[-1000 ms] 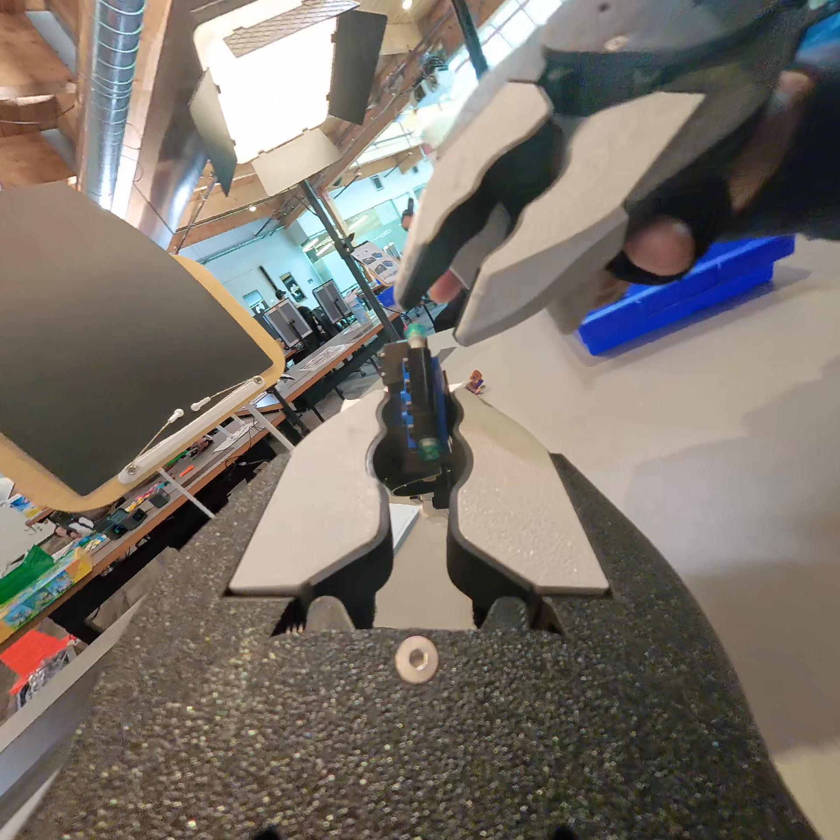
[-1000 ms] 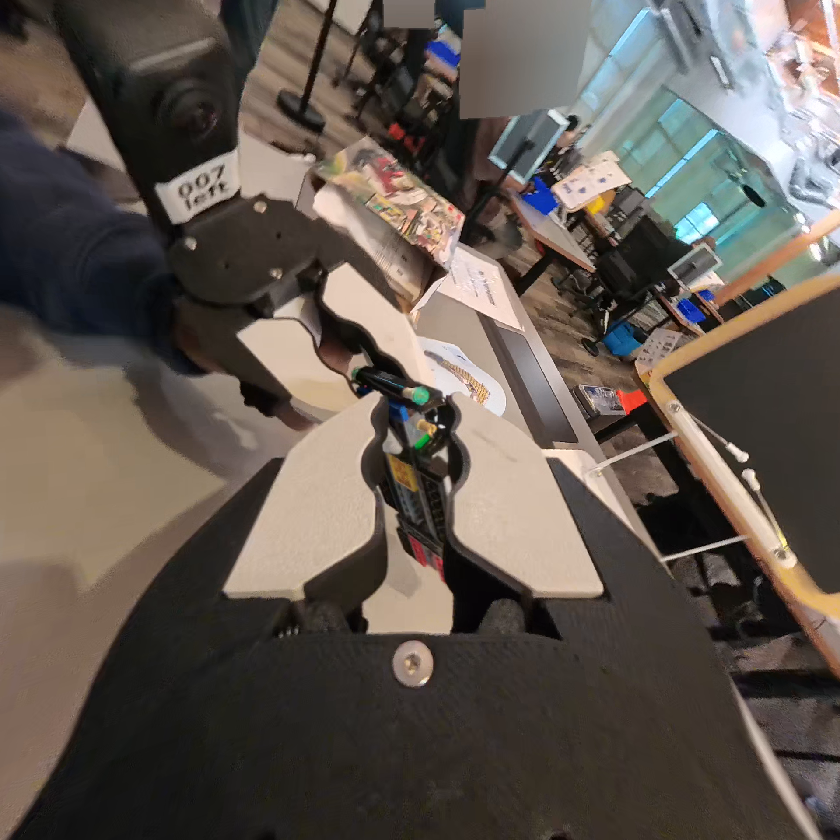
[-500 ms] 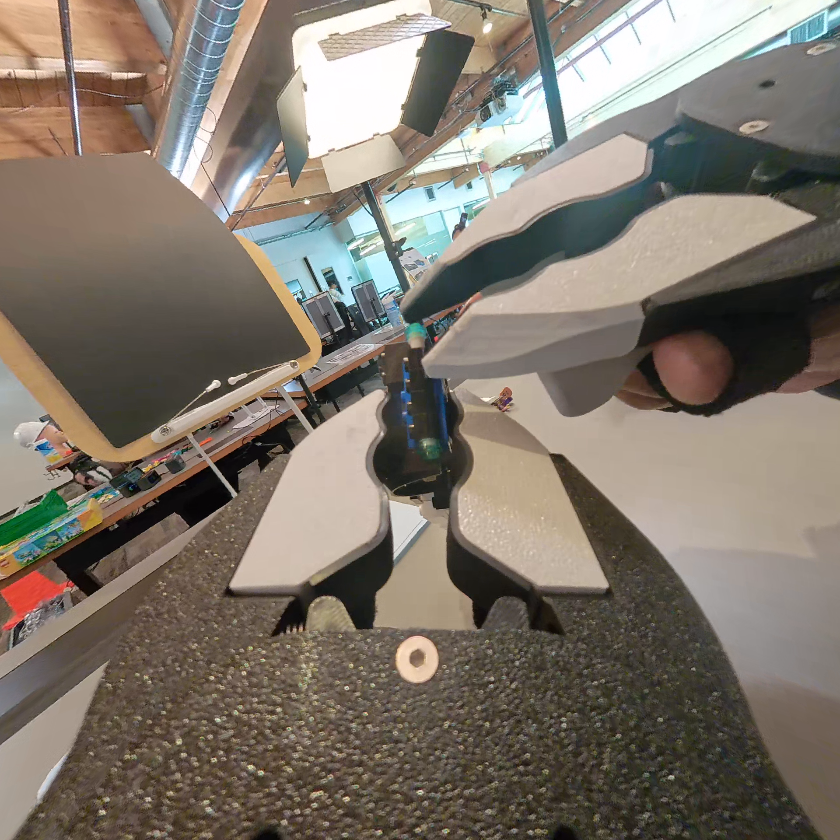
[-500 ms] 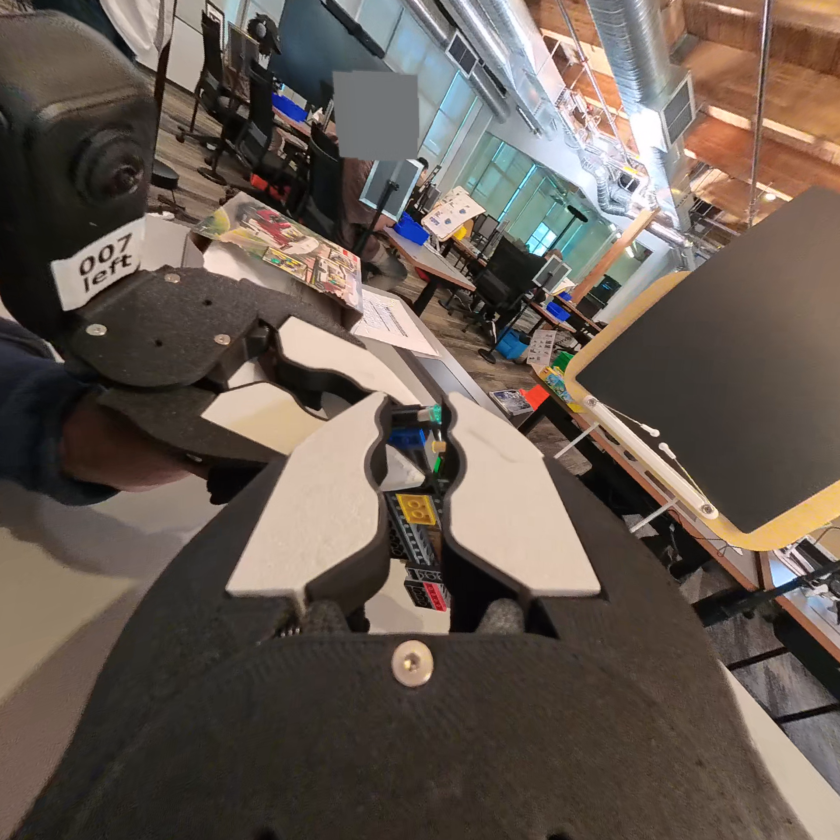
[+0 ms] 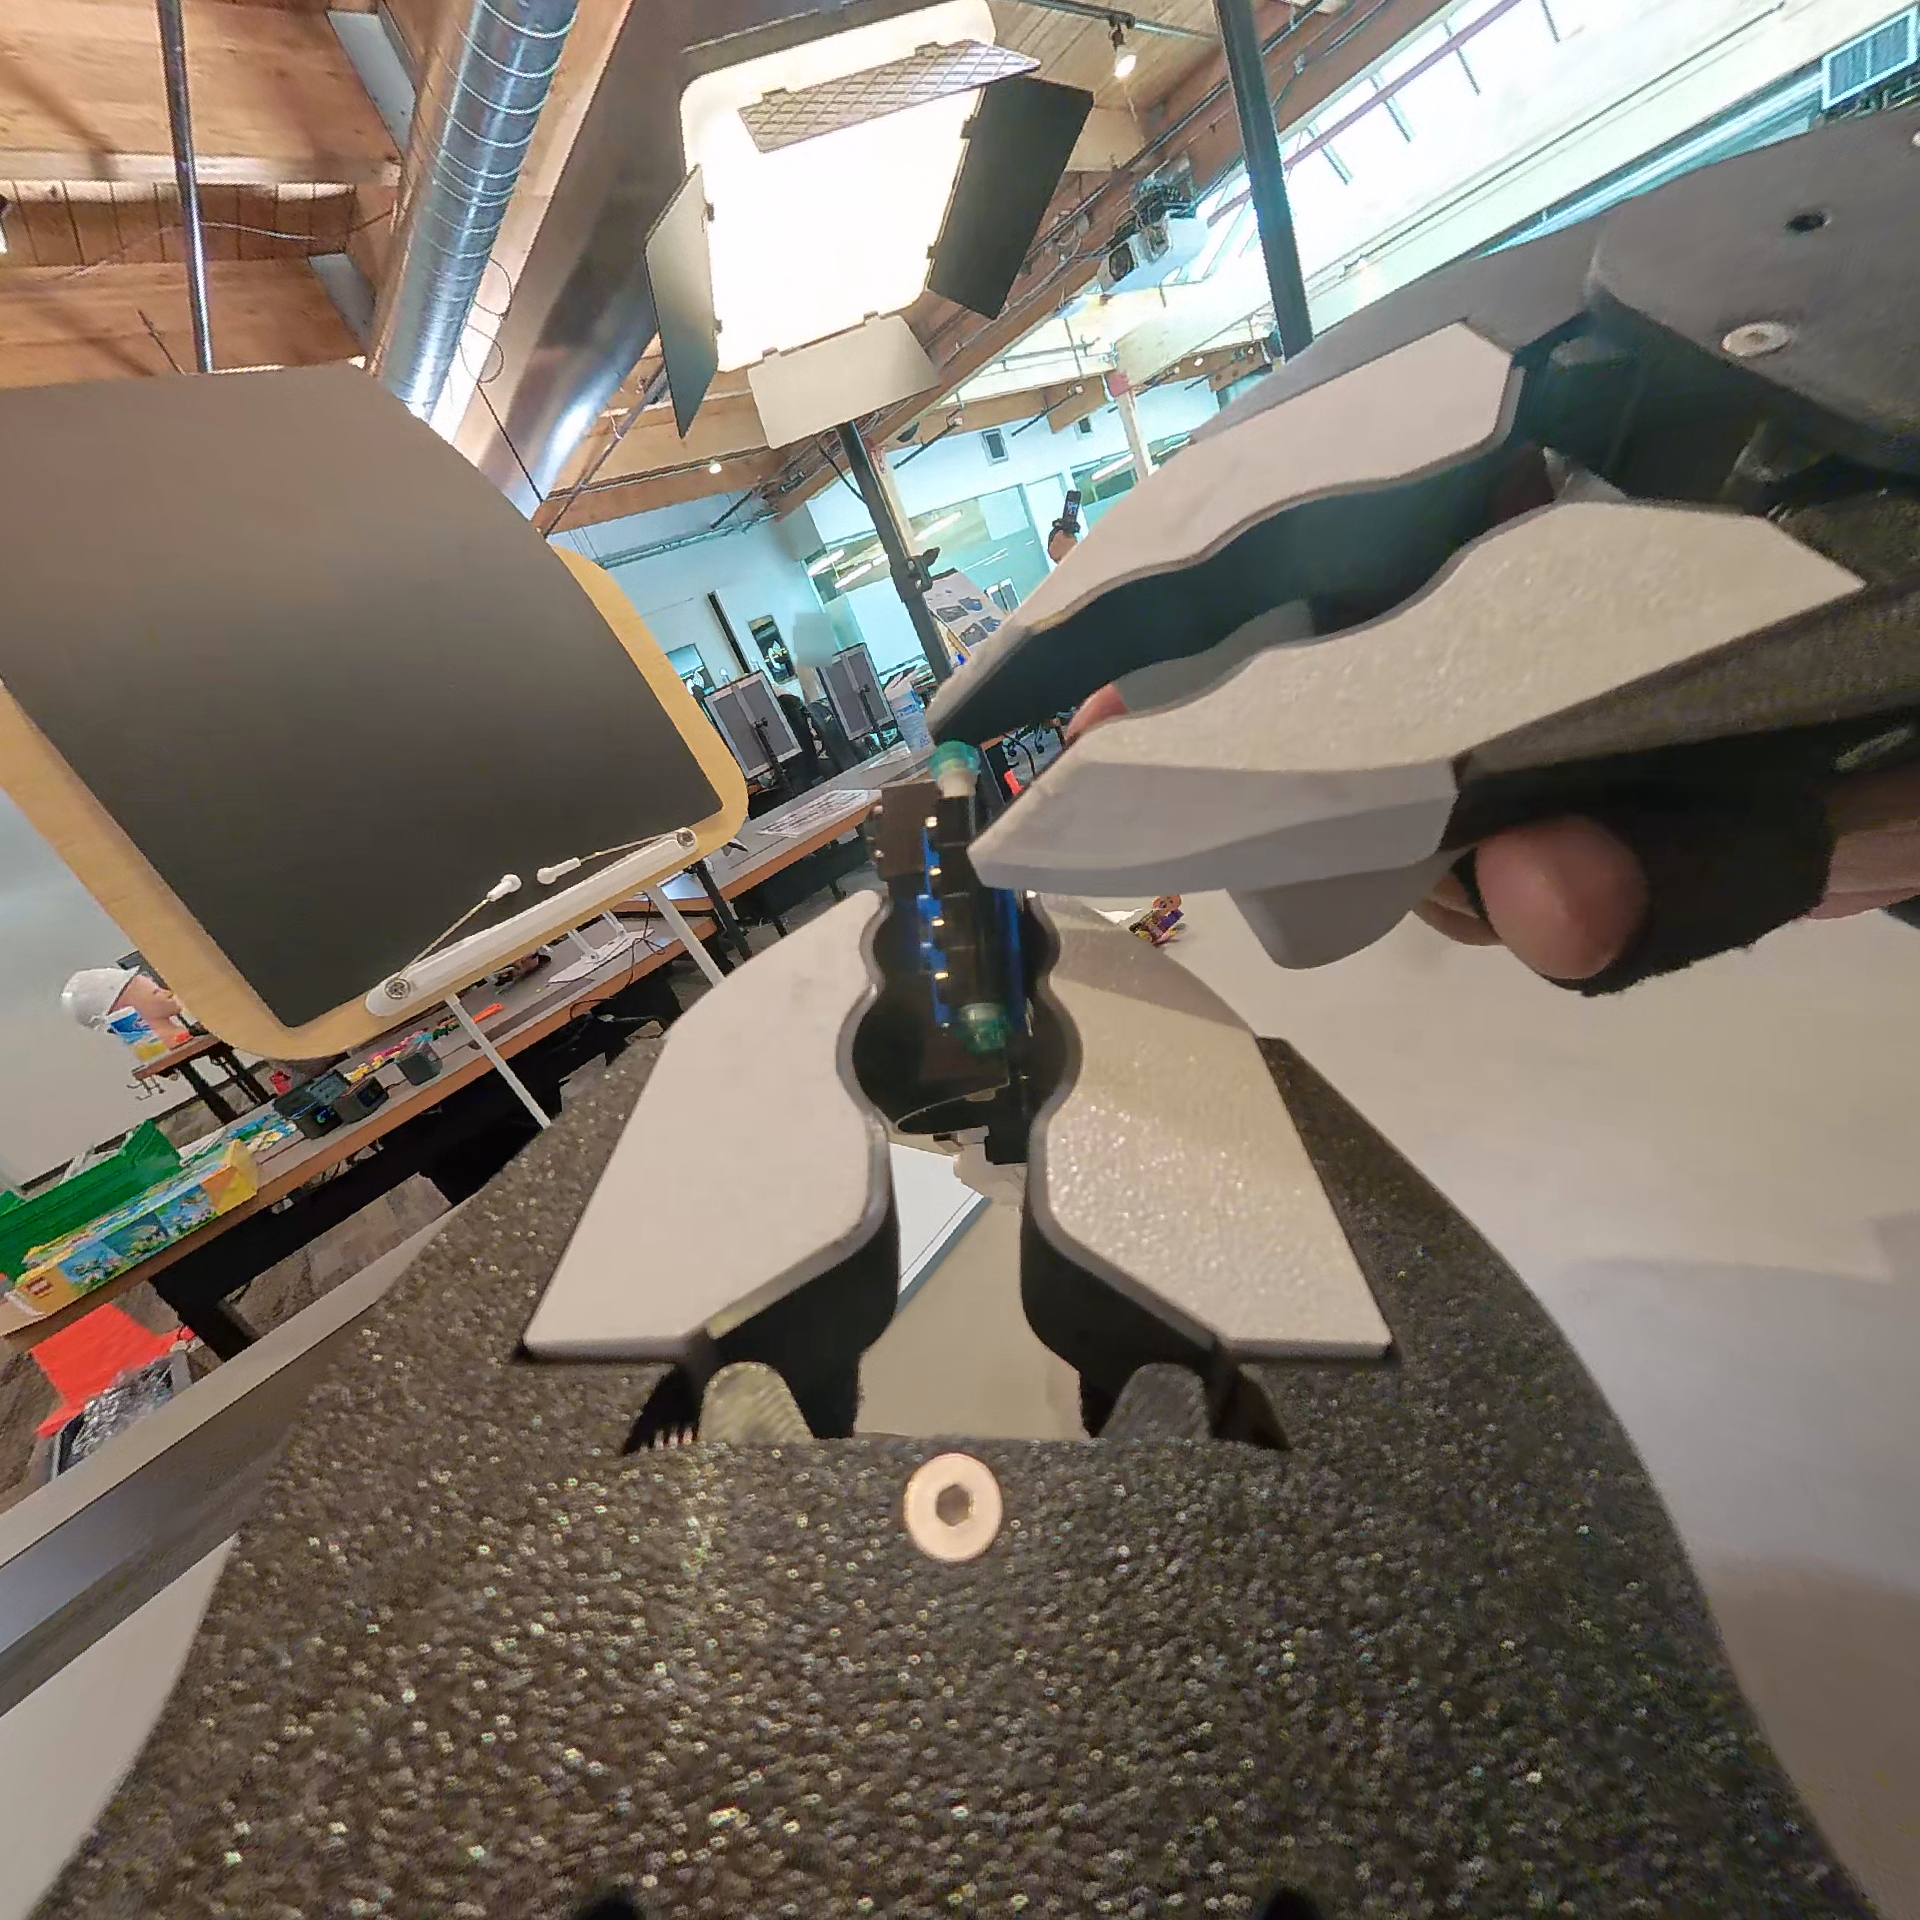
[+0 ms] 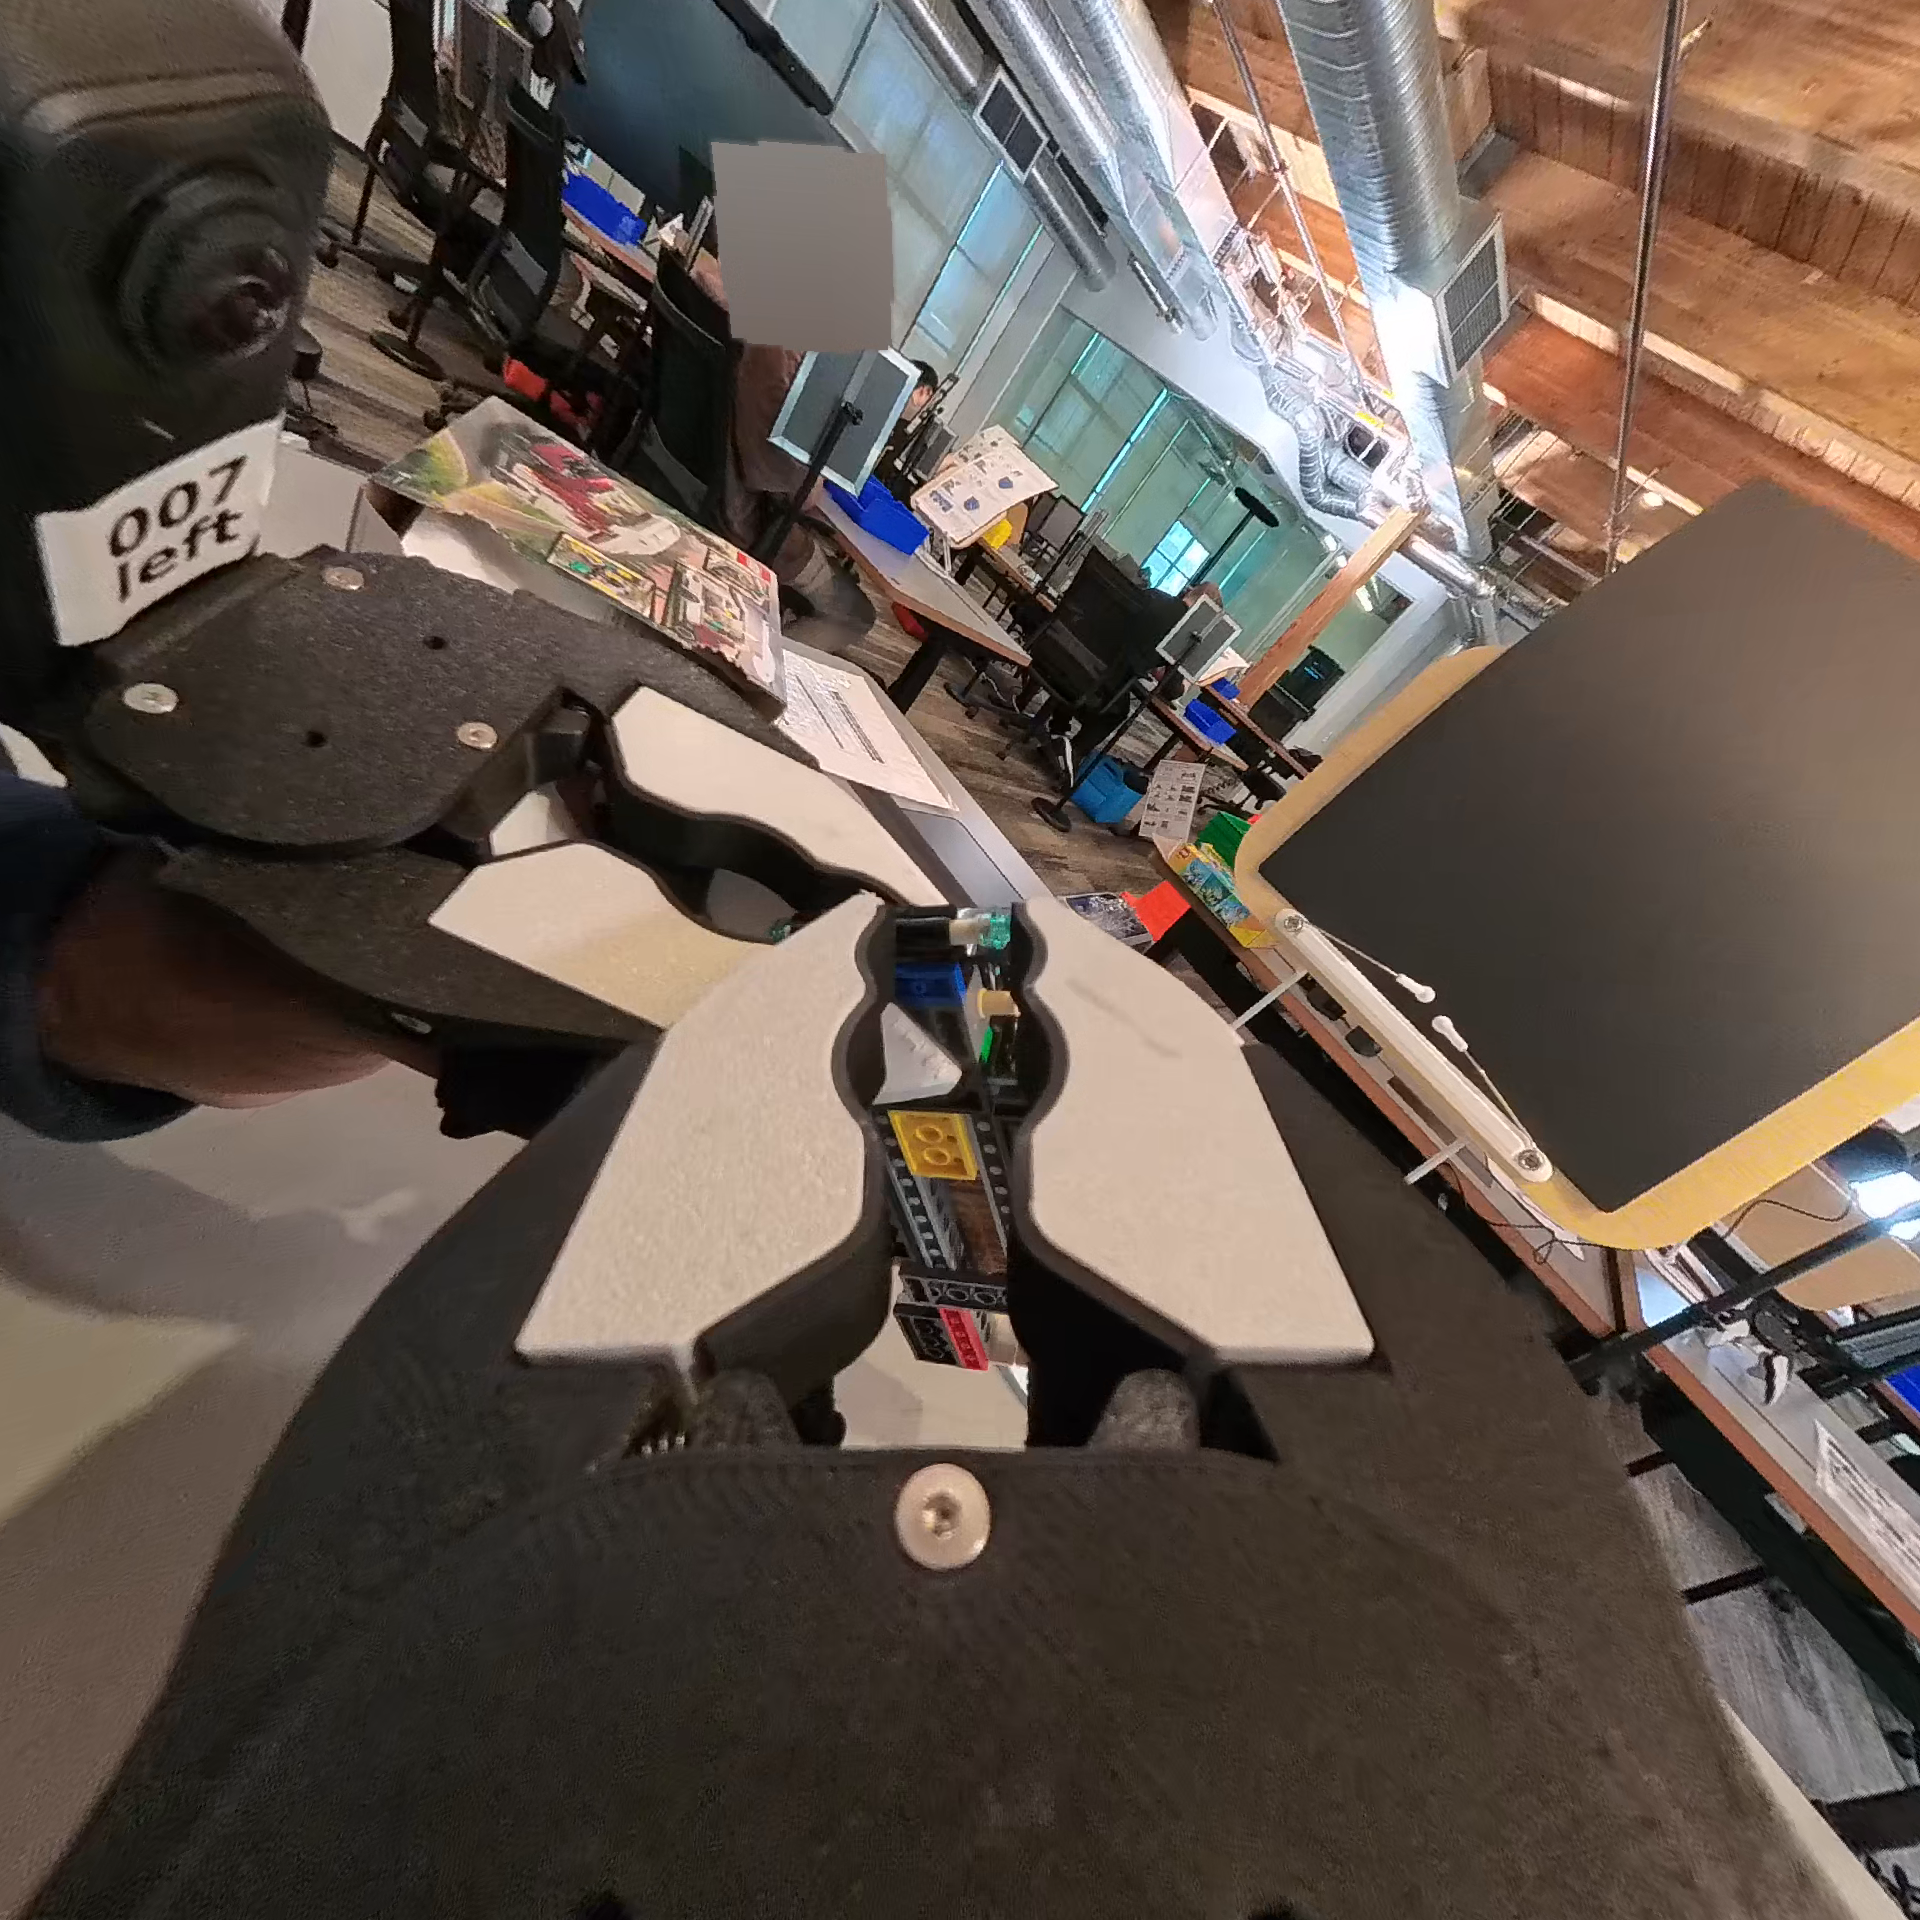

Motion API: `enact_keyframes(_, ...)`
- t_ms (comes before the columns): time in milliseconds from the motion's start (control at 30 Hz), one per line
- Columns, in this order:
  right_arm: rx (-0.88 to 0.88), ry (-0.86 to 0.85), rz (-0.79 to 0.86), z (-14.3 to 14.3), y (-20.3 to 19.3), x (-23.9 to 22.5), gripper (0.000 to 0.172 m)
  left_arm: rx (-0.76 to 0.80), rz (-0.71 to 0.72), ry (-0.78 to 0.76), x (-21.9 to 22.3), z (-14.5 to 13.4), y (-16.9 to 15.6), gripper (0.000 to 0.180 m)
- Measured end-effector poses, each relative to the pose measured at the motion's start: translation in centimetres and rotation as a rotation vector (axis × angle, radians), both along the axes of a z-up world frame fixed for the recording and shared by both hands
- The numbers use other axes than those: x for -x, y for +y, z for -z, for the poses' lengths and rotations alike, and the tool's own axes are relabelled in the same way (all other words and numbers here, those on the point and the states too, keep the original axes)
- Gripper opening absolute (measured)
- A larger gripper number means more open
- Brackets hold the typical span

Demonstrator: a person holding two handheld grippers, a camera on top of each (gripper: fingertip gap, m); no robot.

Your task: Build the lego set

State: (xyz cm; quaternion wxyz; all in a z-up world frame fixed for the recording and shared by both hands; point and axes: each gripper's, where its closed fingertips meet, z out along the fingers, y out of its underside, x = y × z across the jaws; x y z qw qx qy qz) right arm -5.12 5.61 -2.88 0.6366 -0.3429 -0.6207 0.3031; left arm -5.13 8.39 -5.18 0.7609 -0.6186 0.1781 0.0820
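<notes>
above the pale table (image 5: 1662, 1195), both grippers are meeting on one toy brick model (image 5: 951, 935) raised off the surface. the left gripper (image 5: 956, 935) is clamping narrowly on its black and blue body, and the right gripper (image 6: 951, 997), coming in from 2 o'clock in the left wrist view, is pinching the same model. a tiny brick figure (image 5: 1162, 920) is lying on the table at 3 o'clock of the model.

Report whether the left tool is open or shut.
Shut on a toy brick build: the left tool's two grey fingers press against its sides, leaving only the build's width between them.
</notes>
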Motion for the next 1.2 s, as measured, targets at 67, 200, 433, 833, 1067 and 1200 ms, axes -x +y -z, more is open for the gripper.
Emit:
enact_keyframes(67,-0.006,0.0,0.001,0.0,0.0,0.0,0.02,0.0,0.0,-0.001,0.0,0.0,0.0,0.022)
enact_keyframes(200,-0.041,0.007,0.011,-0.2,0.0,0.0,0.016,0.0,-0.004,-0.002,0.1,0.0,0.0,0.022)
enact_keyframes(433,-0.026,-0.009,-0.001,-0.1,0.2,0.1,0.013,0.005,-0.005,0.006,0.1,0.2,0.0,0.022)
enact_keyframes(833,-0.015,-0.03,-0.037,0.1,-0.2,0.2,0.011,0.0,-0.007,0.014,0.1,0.0,0.0,0.022)
enact_keyframes(1067,0.033,-0.035,-0.047,0.1,0.0,0.1,0.01,0.009,-0.015,0.037,0.1,0.2,0.1,0.022)
enact_keyframes(1200,0.119,0.012,-0.078,-0.3,1.0,-1.1,0.019,0.018,-0.059,0.206,0.0,0.8,0.4,0.022)
